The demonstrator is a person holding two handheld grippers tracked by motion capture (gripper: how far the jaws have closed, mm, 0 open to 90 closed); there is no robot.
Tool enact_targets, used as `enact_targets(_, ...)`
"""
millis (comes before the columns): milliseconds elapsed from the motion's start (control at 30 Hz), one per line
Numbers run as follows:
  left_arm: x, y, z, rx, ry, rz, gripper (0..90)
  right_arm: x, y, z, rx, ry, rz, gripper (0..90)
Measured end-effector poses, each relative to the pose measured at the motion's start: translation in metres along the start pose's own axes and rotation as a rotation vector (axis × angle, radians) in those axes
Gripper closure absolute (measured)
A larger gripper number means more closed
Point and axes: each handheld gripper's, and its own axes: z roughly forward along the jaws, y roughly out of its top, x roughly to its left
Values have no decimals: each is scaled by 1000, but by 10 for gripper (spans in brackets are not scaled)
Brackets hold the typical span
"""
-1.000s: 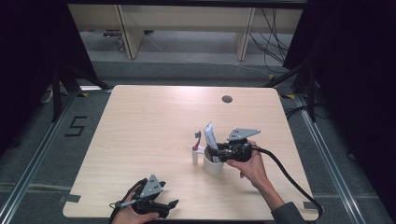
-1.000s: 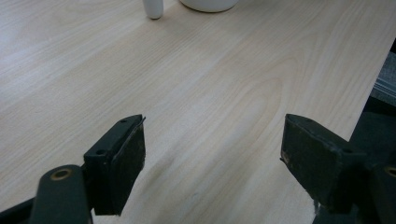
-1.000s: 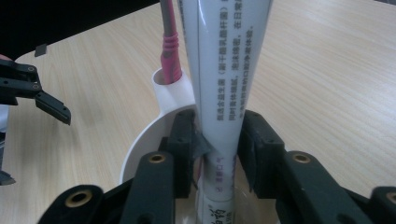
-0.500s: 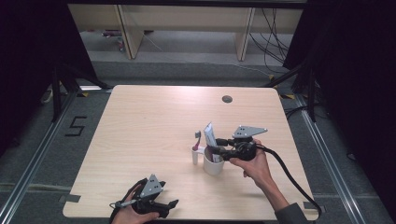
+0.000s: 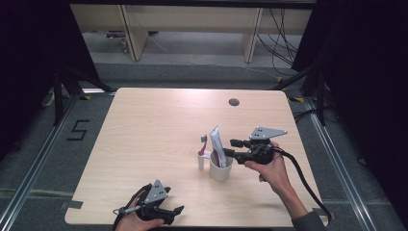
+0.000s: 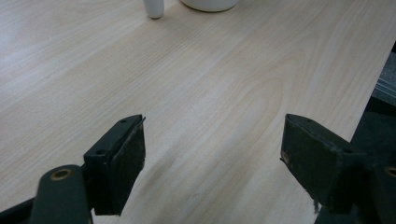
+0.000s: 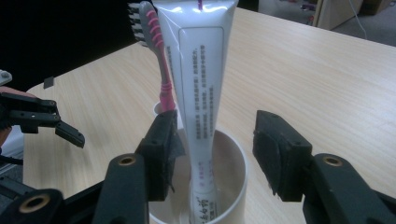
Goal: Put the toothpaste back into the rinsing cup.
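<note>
A white toothpaste tube (image 5: 216,143) (image 7: 198,93) stands upright in a white cup (image 5: 221,169) (image 7: 236,156) on the table (image 5: 159,134). Just left of the cup, a pink and grey toothbrush (image 5: 202,142) (image 7: 161,70) stands in a small white holder (image 5: 201,161). My right gripper (image 5: 230,147) (image 7: 217,154) is over the cup's right rim. Its jaws have just been opening and now stand on either side of the tube, with a gap at the right pad (image 7: 268,154). My left gripper (image 5: 175,211) (image 6: 212,163) rests open at the table's front edge, nothing between its jaws.
A round cable hole (image 5: 234,102) lies near the table's far edge. The left gripper view has the bases of the cup (image 6: 210,3) and the holder (image 6: 154,8) at its top edge. The right gripper's cable (image 5: 300,173) trails to the front right.
The right gripper's jaws have spread away from the toothpaste tube, and the hand has lifted a little and drawn back to the right. The tube stays standing in the cup. The left gripper has not moved.
</note>
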Motion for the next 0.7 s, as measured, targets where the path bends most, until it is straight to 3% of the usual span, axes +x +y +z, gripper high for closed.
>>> enact_targets(267,0,0,0,-2,5,-5,214,-3,-3,-9,2,-17,2,490)
enact_targets(300,0,0,0,-4,10,-4,214,-4,-4,-13,2,-41,-26,487)
enact_targets(333,0,0,0,-4,10,-4,214,-2,-5,-13,0,-27,6,487)
enact_targets(567,0,0,-1,1,3,-2,214,-6,-12,-21,8,-62,0,448)
enact_targets(600,0,0,0,-6,7,-3,214,-5,-14,-21,1,-52,28,448)
enact_targets(700,1,0,0,1,16,4,214,-8,-15,-22,-2,-46,5,443)
